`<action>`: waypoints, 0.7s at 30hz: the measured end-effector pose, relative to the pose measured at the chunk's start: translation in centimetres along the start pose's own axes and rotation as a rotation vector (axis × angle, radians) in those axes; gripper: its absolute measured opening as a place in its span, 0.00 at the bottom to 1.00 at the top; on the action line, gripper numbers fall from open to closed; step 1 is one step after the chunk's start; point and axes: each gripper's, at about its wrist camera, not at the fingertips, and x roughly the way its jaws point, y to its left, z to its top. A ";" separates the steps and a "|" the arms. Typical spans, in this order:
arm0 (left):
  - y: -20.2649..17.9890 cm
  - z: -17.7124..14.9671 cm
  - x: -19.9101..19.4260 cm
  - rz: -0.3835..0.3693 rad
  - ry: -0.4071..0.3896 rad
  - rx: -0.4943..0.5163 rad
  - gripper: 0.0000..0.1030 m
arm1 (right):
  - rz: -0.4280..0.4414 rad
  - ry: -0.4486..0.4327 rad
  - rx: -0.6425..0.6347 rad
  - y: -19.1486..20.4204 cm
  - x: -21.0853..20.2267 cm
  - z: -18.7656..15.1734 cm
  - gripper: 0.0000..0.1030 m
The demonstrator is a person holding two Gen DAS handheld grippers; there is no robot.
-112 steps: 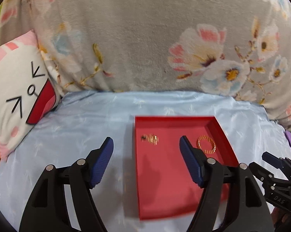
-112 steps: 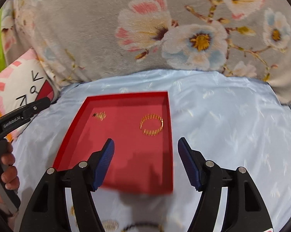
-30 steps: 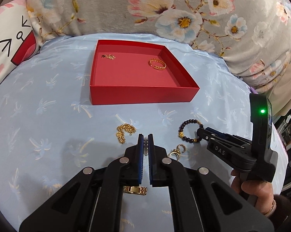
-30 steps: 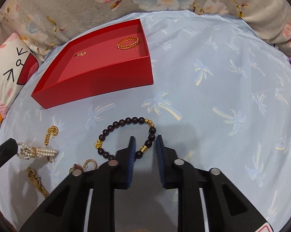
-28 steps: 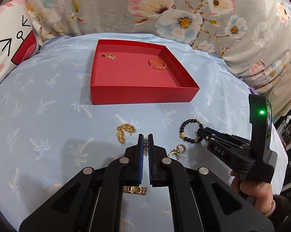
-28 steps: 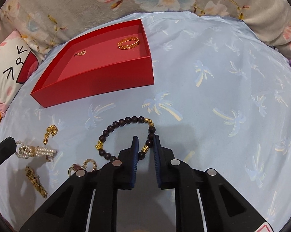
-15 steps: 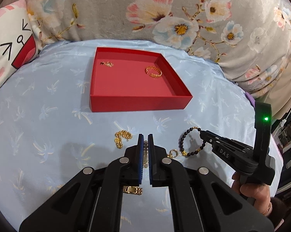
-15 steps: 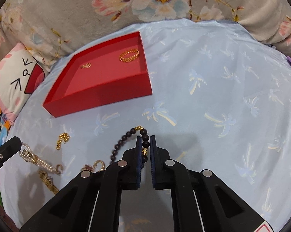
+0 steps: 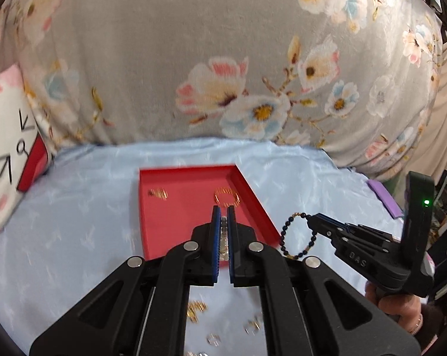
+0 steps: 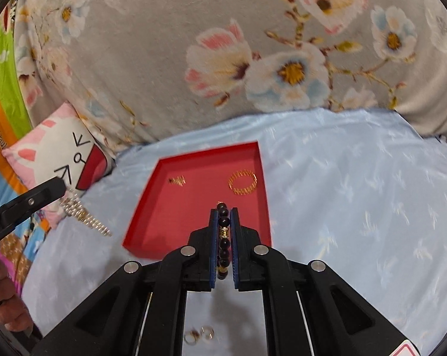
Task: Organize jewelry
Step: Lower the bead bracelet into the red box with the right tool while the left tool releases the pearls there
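A red tray [image 9: 152, 207] [image 10: 152, 222] lies on the light blue cloth and holds a gold bangle [image 9: 226, 199] [image 10: 243, 182] and a small gold piece [image 9: 158, 193] [image 10: 177, 181]. My left gripper [image 9: 223, 212] is shut on a pearl bracelet [image 9: 223, 234], which hangs from it in the right wrist view [image 10: 84, 215], lifted above the cloth. My right gripper [image 10: 223, 215] is shut on a dark bead bracelet [image 10: 223, 222], which dangles near the tray's right edge in the left wrist view [image 9: 297, 237].
Loose gold pieces [image 9: 195, 311] and rings [image 10: 198, 333] lie on the blue cloth [image 10: 357, 207] below the grippers. A floral grey cushion [image 9: 223, 59] rises behind the tray. A cat-face pillow [image 10: 60, 154] sits at the left.
Both grippers have lifted off the cloth with their bracelets and moved forward towards the red tray. The right gripper closed on the dark bead bracelet about a second ago.
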 end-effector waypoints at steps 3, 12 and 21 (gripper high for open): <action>1.0 2.0 2.3 -0.009 -0.009 -0.022 0.03 | 0.009 -0.001 -0.011 0.8 2.1 2.3 0.07; 4.9 2.9 11.1 0.034 0.059 -0.072 0.03 | 0.090 0.134 0.037 0.9 11.8 4.1 0.07; 8.0 0.5 17.0 0.119 0.151 -0.076 0.03 | -0.015 0.252 -0.014 0.4 19.0 1.8 0.07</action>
